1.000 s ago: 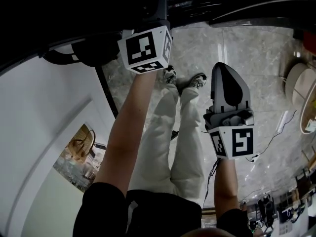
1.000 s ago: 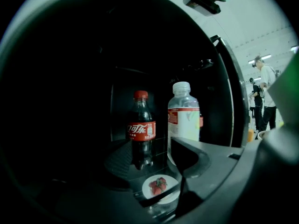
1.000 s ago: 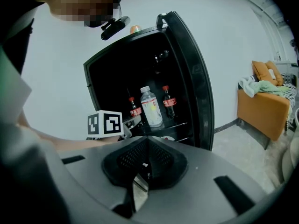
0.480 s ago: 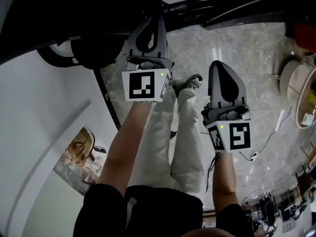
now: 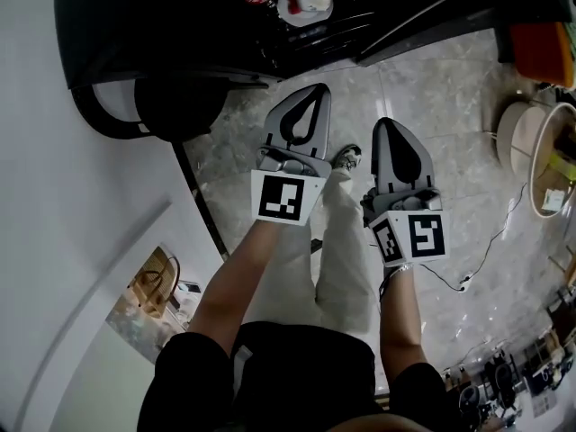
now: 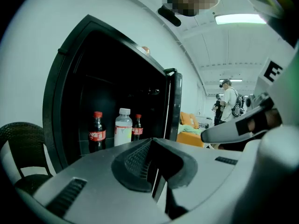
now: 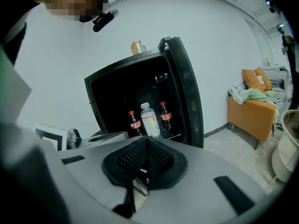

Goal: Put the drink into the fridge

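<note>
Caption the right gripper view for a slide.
Right gripper, jaws shut and empty, faces the open fridge holding three bottles.

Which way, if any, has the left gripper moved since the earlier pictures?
Yes. The left gripper has drawn back out of the open fridge, toward the person.

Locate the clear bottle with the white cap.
In the right gripper view, the clear bottle stands inside the open fridge, between two cola bottles.

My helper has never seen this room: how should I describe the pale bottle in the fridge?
Look into the open black fridge. Three bottles stand in a row inside. It is the middle one, a clear plastic bottle with a white cap, between two dark cola bottles with red caps.
</note>
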